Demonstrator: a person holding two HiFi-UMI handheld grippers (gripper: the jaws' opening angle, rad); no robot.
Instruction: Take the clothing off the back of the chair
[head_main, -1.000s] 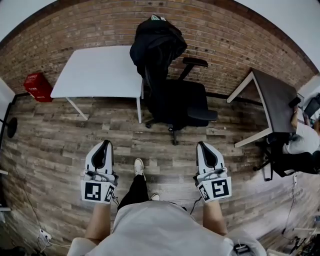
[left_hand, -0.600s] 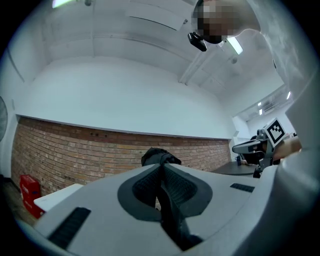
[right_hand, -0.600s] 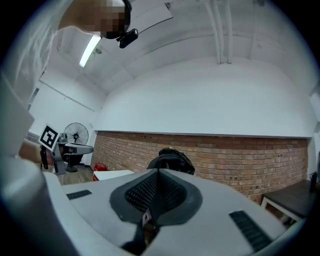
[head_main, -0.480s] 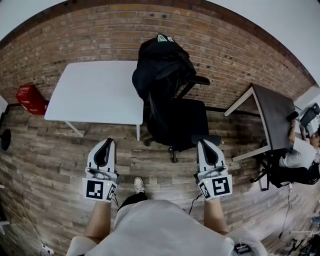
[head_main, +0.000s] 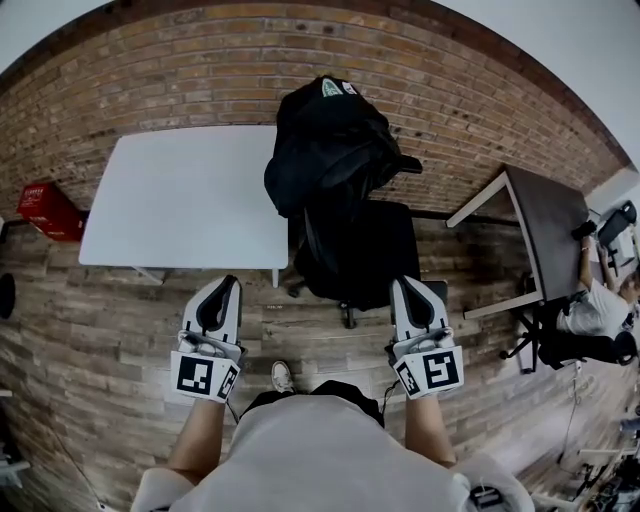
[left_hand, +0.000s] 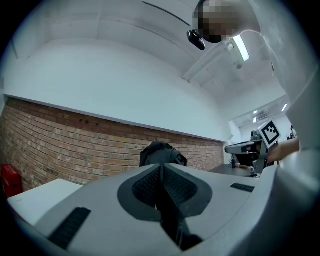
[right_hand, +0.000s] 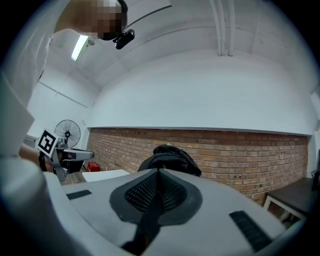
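Clothing (head_main: 322, 150), dark bundle, draped over the chair (head_main: 370, 245) back, just right of the white counter (head_main: 180, 200), by the brick wall (head_main: 480, 90). Approach step, I judge: left tool (head_main: 224, 292) and right tool (head_main: 410, 290) both pressed together, empty, level, short of the chair. Next likely calls for closing in, spreading a tool, pinching a fold, lifting clear.

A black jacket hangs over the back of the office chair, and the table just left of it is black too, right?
Not quite. The jacket does hang over the back of the chair, but the table just left of it is white, not black. The head view shows it.
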